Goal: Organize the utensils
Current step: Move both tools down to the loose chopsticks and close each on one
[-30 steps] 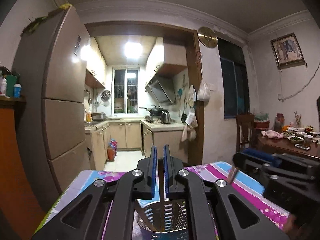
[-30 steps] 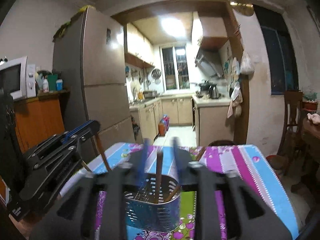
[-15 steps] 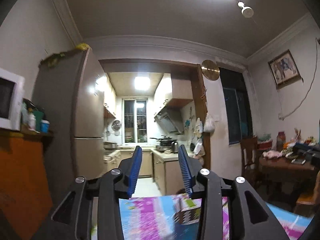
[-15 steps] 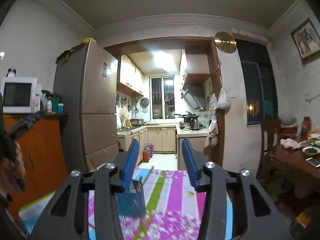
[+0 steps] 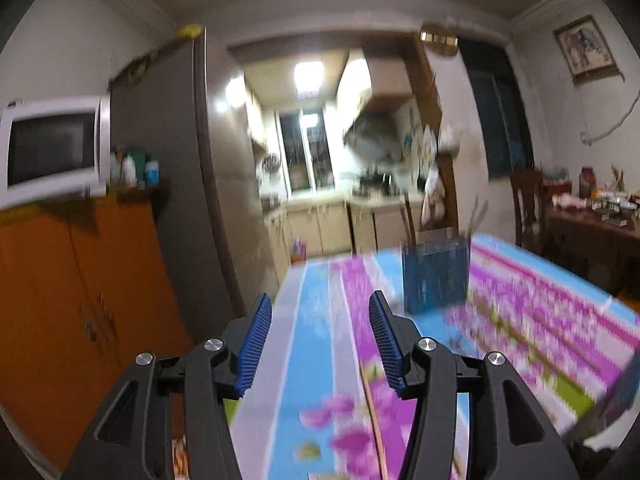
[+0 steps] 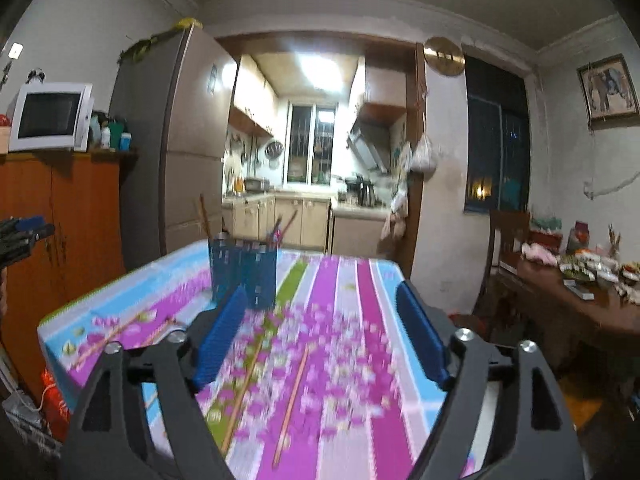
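Observation:
A perforated metal utensil holder (image 6: 244, 272) stands on the flowered tablecloth (image 6: 344, 280) with several chopsticks upright in it. It appears blurred at the table's far side in the left wrist view as the utensil holder (image 5: 436, 276). Loose chopsticks (image 6: 292, 404) lie flat on the cloth in front of my right gripper (image 6: 320, 292). Its jaws are opening wide with nothing between them. My left gripper (image 5: 319, 300) hovers over the table's near left part, its jaws also opening and empty. A thin chopstick (image 5: 370, 400) lies under it. The left gripper (image 6: 24, 232) also shows at the far left edge of the right wrist view.
A tall fridge (image 6: 176, 152) and an orange cabinet (image 6: 60, 220) with a microwave (image 6: 48, 116) stand left of the table. To the right are a wooden chair (image 6: 508, 240) and a dark dining table (image 6: 580, 308) holding dishes. A kitchen lies beyond the doorway.
Both grippers have pulled back from the holder, where they held chopsticks over it, and let go. Their jaws went from nearly shut to wide, and both views now look down the tablecloth.

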`<state>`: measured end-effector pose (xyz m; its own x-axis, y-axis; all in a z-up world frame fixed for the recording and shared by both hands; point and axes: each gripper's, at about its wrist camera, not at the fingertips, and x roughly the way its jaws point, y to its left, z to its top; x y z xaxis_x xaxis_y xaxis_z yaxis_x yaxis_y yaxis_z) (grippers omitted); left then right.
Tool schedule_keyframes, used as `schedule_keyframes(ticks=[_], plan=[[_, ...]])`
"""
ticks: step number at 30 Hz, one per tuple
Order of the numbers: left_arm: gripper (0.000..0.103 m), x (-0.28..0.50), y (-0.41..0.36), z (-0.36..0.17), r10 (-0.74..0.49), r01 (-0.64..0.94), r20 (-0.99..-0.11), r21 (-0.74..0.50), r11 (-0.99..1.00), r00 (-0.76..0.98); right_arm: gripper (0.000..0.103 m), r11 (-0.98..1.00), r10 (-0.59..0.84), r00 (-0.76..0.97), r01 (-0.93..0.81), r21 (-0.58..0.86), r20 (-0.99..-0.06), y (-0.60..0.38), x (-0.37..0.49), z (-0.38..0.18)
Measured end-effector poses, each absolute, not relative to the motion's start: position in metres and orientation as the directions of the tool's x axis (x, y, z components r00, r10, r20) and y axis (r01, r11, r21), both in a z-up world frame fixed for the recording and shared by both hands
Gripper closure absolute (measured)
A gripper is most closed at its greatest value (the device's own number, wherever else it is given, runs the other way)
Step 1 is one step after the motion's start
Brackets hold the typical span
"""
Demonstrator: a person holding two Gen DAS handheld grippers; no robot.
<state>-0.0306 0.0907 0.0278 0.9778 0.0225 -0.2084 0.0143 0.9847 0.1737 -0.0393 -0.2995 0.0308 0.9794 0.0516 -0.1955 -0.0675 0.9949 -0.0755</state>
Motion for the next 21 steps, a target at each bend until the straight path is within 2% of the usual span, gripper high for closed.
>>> schedule_keyframes(ticks=[2,4,7,11,15,20,21], plan=[[0.05,-0.036,0.083,0.005,0.032,0.018,-0.251,0.197,0.98,0.967,0.015,0.994,0.054,0.972,-0.073,-0.076,-0.23,-0.296,-0.044,0.015],[0.045,-0.043,0.072,-0.018,0.019,0.043,-0.301,0.199,0.979,0.953,0.006,0.992,0.048,0.966,-0.075,-0.097,-0.255,-0.285,-0.048,-0.006],[0.043,-0.048,0.056,-0.048,-0.037,0.105,-0.373,0.163,0.981,0.927,0.006,0.988,0.049,0.958,-0.088,-0.127,-0.281,-0.27,-0.052,-0.031],[0.042,-0.053,0.033,-0.076,-0.052,0.144,-0.404,0.199,0.969,0.913,0.006,0.974,0.091,0.939,-0.154,-0.168,-0.333,-0.242,-0.053,-0.068],[0.042,-0.055,0.012,-0.102,-0.055,0.174,-0.447,0.231,0.957,0.893,0.006,0.962,0.109,0.935,-0.185,-0.201,-0.337,-0.22,-0.053,-0.085],[0.044,-0.049,0.004,-0.12,-0.059,0.188,-0.482,0.223,0.957,0.874,0.006,0.967,0.134,0.913,-0.205,-0.148,-0.386,-0.207,-0.041,-0.095],[0.046,-0.047,0.005,-0.122,-0.055,0.181,-0.487,0.216,0.96,0.871,0.009,0.968,0.143,0.903,-0.213,-0.133,-0.405,-0.204,-0.038,-0.098]])
